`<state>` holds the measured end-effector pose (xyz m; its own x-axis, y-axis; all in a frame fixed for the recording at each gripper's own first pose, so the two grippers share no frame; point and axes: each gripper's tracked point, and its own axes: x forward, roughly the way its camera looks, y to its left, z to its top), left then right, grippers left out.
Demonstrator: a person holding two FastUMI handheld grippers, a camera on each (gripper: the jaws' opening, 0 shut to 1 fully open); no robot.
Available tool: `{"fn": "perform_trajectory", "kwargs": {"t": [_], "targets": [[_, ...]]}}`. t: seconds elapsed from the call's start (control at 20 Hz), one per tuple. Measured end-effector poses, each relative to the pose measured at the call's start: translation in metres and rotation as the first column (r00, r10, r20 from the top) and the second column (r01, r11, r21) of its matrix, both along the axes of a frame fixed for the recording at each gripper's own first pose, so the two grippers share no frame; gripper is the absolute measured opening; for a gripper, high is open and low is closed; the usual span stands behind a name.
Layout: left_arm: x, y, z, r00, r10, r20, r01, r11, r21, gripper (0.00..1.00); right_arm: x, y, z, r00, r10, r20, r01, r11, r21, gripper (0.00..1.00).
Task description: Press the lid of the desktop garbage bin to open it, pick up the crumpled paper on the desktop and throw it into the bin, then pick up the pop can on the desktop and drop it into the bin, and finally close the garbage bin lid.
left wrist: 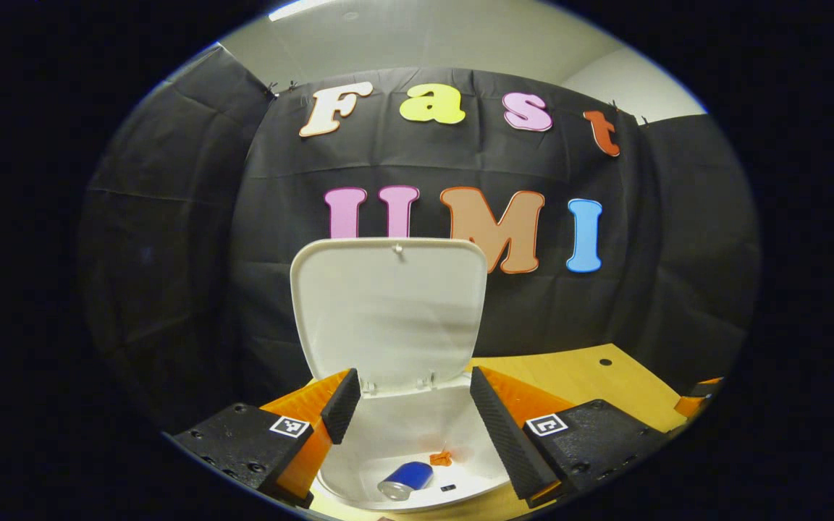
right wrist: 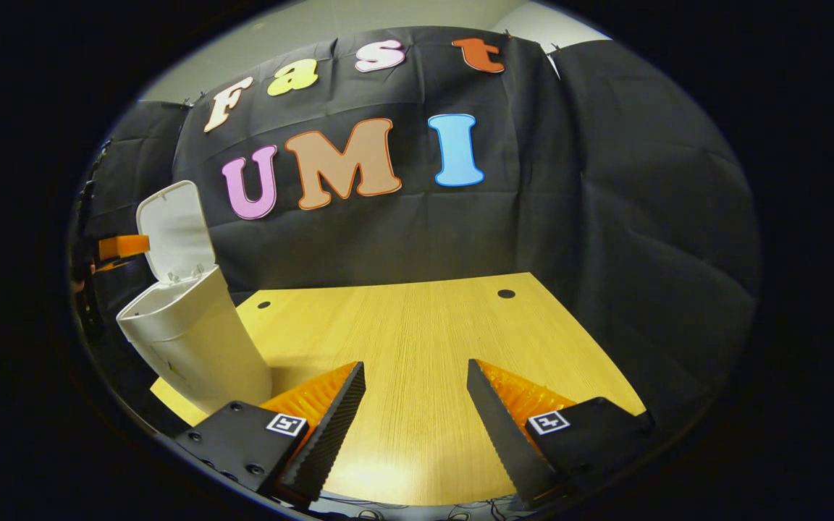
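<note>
Two holes dot the wooden desk ahead of my spread, empty right tongs; my left tongs, spread, hover over the open bin holding the can.

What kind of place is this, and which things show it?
Probably a small recording booth, not a home: black cloth wall hung behind a bare wooden table, with a white desktop bin standing open and handheld grippers, left gripper and right gripper.

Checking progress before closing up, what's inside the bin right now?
In the left gripper view, a blue can lies on its side at the bottom of the bin, beside a small orange scrap. The near rim and fingers cover part of the floor; no crumpled paper is visible.
</note>
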<state>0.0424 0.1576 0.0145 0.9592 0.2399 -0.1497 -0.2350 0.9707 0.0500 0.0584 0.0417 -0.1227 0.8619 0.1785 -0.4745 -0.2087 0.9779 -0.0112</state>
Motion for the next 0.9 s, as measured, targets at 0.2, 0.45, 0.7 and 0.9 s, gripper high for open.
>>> {"fn": "perform_trajectory", "kwargs": {"t": [0.2,0.45,0.7,0.9], "targets": [[0.007,0.002,0.031,0.999,-0.007,0.033,0.007,1.0,0.023,0.92,0.001,-0.002,0.001,1.0,0.001,0.002,-0.001,1.0,0.019,0.95],[0.026,0.013,0.071,0.997,0.011,0.082,-0.015,0.999,0.047,0.92,-0.003,-0.012,-0.003,1.0,-0.008,-0.008,0.008,1.0,0.016,0.95],[0.054,0.027,0.112,0.992,0.024,0.124,-0.033,0.997,0.065,0.92,-0.007,-0.026,-0.001,0.999,-0.044,-0.013,0.045,0.998,0.034,0.95],[0.079,0.047,0.11,0.996,0.05,0.077,-0.053,0.998,0.026,0.94,-0.01,-0.04,0.0,0.997,-0.07,-0.014,0.07,0.997,0.034,0.95]]}}
